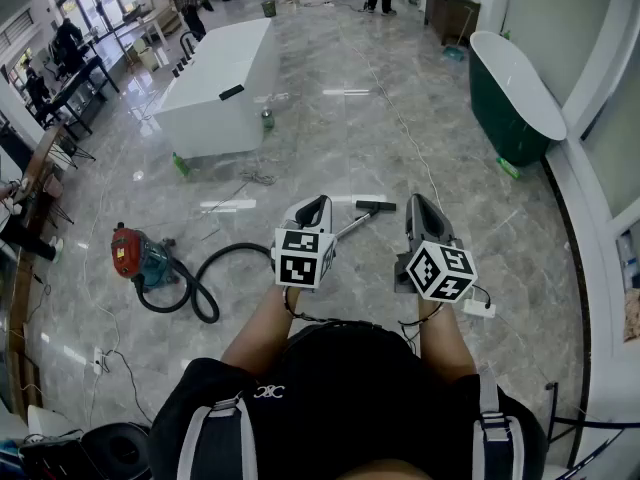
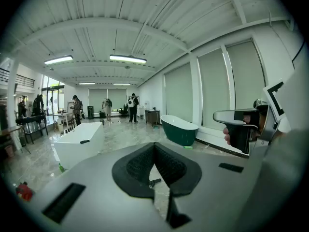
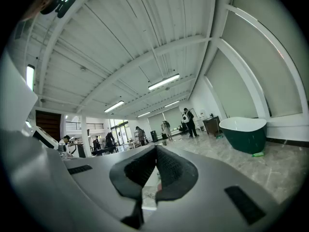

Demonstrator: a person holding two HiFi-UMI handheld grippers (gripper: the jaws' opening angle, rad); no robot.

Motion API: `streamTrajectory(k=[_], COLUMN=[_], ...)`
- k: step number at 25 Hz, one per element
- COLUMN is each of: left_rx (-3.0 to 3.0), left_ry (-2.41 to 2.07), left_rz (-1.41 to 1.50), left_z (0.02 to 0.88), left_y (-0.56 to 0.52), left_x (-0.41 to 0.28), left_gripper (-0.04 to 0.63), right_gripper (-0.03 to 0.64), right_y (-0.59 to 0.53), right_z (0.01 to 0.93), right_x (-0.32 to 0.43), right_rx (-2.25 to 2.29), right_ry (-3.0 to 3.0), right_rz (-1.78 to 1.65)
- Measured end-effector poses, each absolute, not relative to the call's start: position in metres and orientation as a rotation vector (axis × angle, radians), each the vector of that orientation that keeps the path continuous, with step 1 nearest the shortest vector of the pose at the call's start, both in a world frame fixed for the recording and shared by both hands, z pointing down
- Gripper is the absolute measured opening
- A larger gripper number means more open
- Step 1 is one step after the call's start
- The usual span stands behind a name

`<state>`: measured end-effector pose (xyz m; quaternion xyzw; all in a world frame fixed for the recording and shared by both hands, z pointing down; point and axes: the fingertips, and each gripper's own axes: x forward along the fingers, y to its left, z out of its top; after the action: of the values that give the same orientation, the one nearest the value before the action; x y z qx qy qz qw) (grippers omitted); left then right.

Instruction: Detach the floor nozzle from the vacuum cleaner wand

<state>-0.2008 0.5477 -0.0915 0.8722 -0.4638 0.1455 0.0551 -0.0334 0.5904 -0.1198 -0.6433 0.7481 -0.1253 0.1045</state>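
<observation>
The vacuum's red and teal canister (image 1: 133,256) sits on the marble floor at the left. Its black hose (image 1: 195,290) loops toward me. The thin metal wand (image 1: 352,227) runs up to the black floor nozzle (image 1: 375,206), which lies flat between my two grippers and still sits on the wand's end. My left gripper (image 1: 312,211) is shut and empty, held in the air just left of the wand. My right gripper (image 1: 422,213) is also shut and empty, to the right of the nozzle. In the left gripper view a bit of the nozzle (image 2: 154,181) shows below the closed jaws.
A long white block (image 1: 215,88) stands at the back left, and a green bathtub (image 1: 515,98) by the right wall. A white power strip (image 1: 478,308) and thin cables lie on the floor near my right side. Several people stand far off.
</observation>
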Motion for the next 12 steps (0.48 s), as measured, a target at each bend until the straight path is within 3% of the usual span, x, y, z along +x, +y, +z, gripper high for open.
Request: streamTrajectory(k=[12], left_rx=[2.636], left_ry=[-1.438], left_rz=[0.497], left_z=[-0.079], left_y=[0.516], left_x=[-0.147], left_gripper=[0.008], right_gripper=[0.014], right_y=[0.569], right_z=[-0.103], right_x=[0.032], right_rx=[-1.906], right_ry=[2.137], right_rz=[-0.444])
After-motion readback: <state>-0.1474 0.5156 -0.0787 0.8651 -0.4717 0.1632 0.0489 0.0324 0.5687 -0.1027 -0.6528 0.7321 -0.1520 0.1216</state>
